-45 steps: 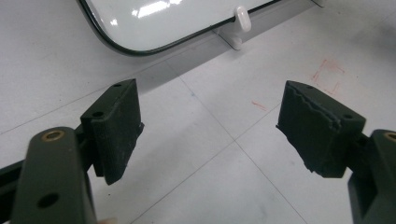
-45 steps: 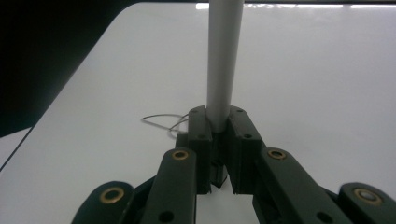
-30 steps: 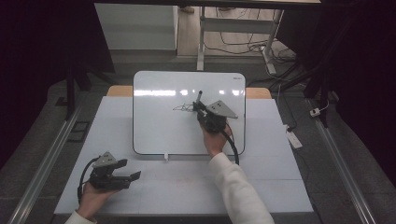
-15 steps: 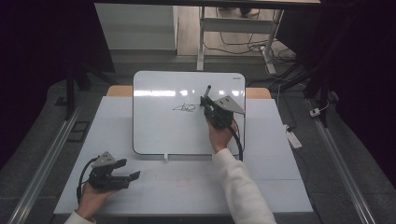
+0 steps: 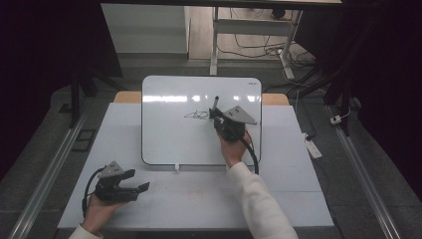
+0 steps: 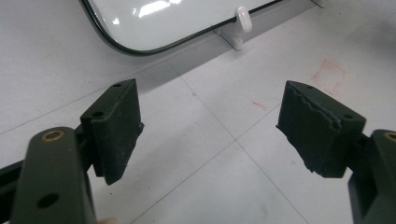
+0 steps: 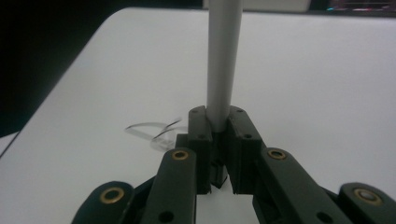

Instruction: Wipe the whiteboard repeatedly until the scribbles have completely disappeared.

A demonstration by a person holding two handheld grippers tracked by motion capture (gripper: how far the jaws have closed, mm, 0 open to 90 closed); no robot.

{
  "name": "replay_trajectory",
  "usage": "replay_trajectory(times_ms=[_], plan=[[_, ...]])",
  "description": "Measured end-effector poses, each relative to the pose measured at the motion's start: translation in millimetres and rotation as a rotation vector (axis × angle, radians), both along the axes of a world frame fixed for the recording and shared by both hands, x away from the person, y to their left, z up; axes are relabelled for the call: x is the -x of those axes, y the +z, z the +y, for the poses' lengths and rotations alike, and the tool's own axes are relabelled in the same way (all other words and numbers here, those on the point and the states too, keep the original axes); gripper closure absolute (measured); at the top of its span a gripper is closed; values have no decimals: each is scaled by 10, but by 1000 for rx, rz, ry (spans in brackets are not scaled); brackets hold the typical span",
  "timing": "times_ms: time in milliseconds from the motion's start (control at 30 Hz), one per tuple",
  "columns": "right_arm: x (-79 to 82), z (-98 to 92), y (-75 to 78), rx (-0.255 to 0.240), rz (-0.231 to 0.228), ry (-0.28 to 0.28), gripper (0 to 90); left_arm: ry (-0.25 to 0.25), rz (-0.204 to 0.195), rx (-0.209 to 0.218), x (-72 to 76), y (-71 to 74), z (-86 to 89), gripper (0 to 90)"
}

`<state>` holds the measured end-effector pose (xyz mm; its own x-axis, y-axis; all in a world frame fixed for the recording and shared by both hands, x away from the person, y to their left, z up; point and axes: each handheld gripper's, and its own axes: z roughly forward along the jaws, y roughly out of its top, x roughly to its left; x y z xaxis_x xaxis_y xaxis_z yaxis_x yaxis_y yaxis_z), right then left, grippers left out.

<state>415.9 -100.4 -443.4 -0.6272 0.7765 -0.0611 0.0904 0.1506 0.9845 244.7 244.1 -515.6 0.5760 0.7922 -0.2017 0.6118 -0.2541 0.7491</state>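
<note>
Dim room, white table (image 5: 199, 199): right gripper (image 5: 217, 115) pinches a marker (image 7: 224, 60), short scribble (image 5: 197, 115) drawn on the whiteboard (image 5: 169, 139), left gripper (image 5: 137, 188) spread idle.

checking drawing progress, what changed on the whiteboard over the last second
The right gripper, shut on the marker, slid rightward across the whiteboard, and the black scribble grew longer behind it to the left. The left gripper stayed resting on the table near the front left corner, jaws open with nothing between them. The whiteboard itself did not shift.
</note>
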Motion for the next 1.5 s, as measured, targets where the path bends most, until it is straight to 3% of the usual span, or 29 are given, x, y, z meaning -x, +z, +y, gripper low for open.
replay_trajectory(times_ms=[100,233,300,467,533,700,933,1100,1167,1300,1367,1500], plan=[[17,50,-25,11,-11,10,812,0,-2,-5,12,5,-13,222],[-108,-49,84,-33,-32,-62,812,-2,-6,-1,14,10,-10,222],[-143,-68,108,-65,-21,-68,812,-1,-3,0,7,5,-5,222],[-31,121,-4,-20,9,27,812,0,-3,1,8,5,2,222],[-14,159,-7,1,1,34,811,-2,-5,1,16,10,1,222],[-157,-8,106,-75,0,-57,812,1,-7,3,19,15,7,222],[23,175,-39,19,-4,34,812,-1,-7,1,18,14,5,222],[-125,29,89,-40,-16,-49,811,1,-10,2,23,19,7,222],[-127,18,96,-38,-13,-46,812,3,-9,2,16,15,18,222],[14,145,-28,14,2,29,811,4,-7,4,9,11,19,222],[15,165,-28,22,-6,29,811,0,-8,0,16,15,7,222],[-117,76,80,-30,-23,-38,811,0,-15,1,22,23,8,222]])
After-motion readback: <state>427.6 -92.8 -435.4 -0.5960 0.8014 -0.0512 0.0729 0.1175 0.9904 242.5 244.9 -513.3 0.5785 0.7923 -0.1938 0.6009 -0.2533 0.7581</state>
